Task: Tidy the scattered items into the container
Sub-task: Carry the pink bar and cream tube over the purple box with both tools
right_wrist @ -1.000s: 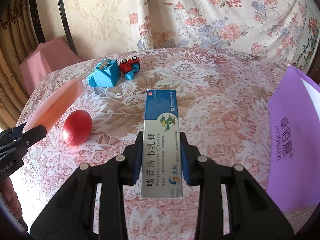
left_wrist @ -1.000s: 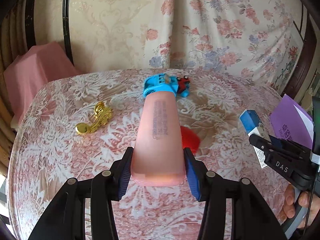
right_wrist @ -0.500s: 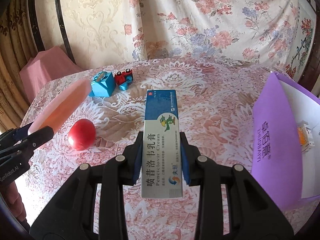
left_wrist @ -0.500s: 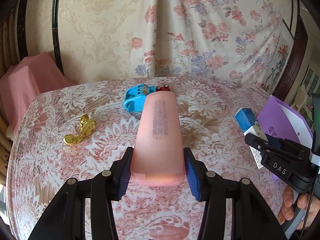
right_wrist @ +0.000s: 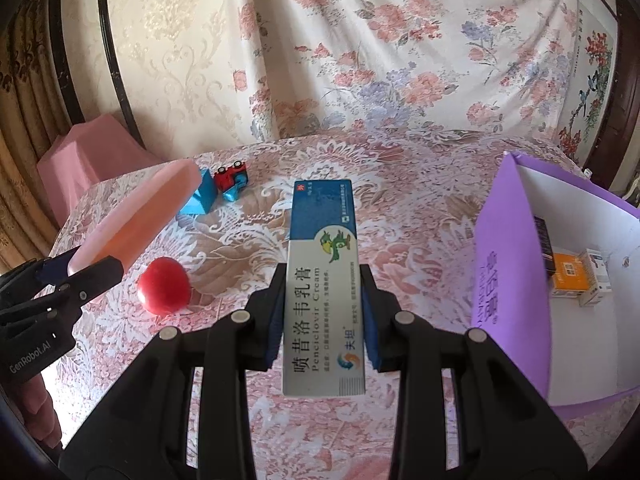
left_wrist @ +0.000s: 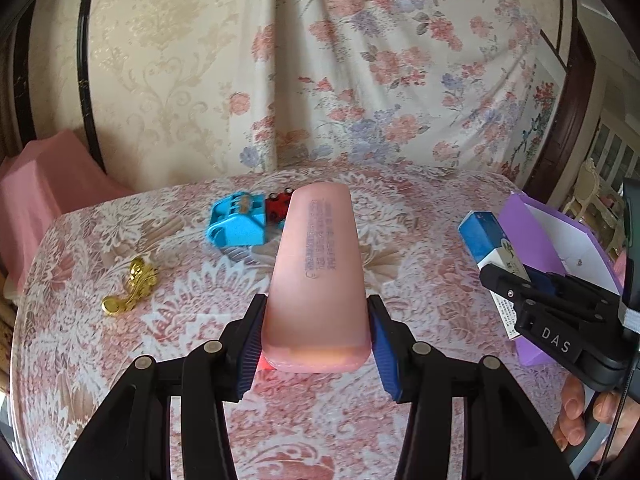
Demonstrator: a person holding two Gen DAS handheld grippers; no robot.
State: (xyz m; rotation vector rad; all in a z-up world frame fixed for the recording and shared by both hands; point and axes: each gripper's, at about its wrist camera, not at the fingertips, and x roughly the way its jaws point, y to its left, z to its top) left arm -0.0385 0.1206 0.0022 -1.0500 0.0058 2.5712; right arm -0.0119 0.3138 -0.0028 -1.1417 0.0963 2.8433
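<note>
My left gripper is shut on a long pink tube, held above the table. My right gripper is shut on a blue and white cream box, also lifted. The purple container stands open to the right of the right gripper, with an orange box and a white box inside. In the left wrist view the container lies behind the right gripper. On the cloth lie a red ball, a gold ornament, a blue toy and a red toy car.
The round table has a pink floral lace cloth. A floral curtain hangs behind it. A pink covered seat stands at the back left. A person's hand holds the right gripper's handle.
Both grippers have risen and pulled back with their loads. The purple container's inside now shows in the right wrist view. The red ball has slipped under the tube in the left wrist view.
</note>
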